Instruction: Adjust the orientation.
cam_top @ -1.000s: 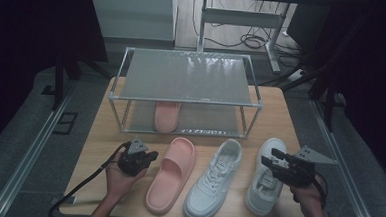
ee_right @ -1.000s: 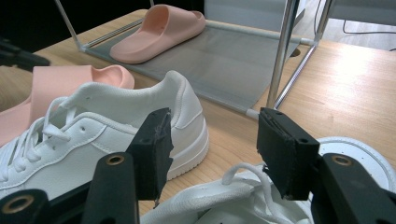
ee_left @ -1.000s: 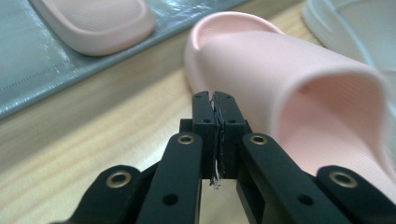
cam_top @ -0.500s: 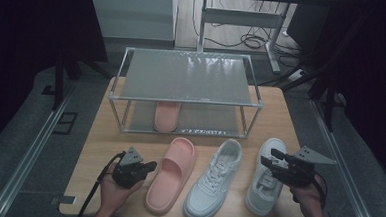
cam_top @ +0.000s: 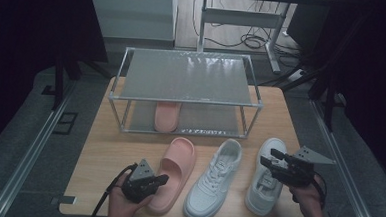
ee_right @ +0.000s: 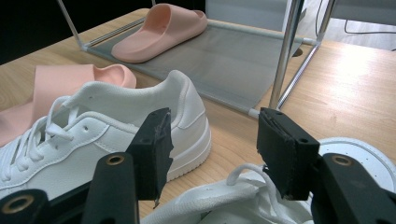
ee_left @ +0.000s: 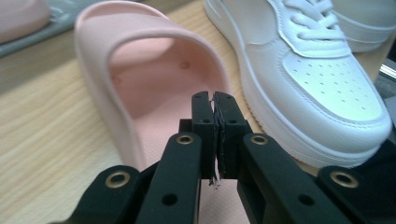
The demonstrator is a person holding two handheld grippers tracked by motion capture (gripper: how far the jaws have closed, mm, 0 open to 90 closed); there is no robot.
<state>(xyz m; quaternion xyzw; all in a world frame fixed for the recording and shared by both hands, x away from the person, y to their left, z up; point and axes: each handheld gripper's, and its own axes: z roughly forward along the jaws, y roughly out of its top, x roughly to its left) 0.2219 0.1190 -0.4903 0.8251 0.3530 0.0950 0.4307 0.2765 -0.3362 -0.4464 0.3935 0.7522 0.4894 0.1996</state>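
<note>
L gripper [cam_top: 161,179], black, jaws pressed together w/ nothing between, sits at the heel end of the pink slide [cam_top: 173,172] on the bench [cam_top: 103,154]; in the left gripper view the tips hang over its smooth, matte foam footbed [ee_left: 154,93], a wide rounded strap arching just past them. R gripper [cam_top: 271,159], jaws wide apart w/ nothing held, hovers over the right white sneaker [cam_top: 266,177]; loose white laces [ee_right: 243,179] lie just below its rubber-faced pads. Between slide and that sneaker lies a second white sneaker [cam_top: 213,178]: smooth leather-look upper, perforated toe, thick flat sole, heel toward the rack. Beyond the slide stands a two-tier rack [cam_top: 187,90], thin metal tubes w/ grey sheet shelves. A matching pink slide [cam_top: 167,116] rests on its lower shelf, behind the front rail. A rack post [ee_right: 282,56] stands between the R gripper and the far bench.
</note>
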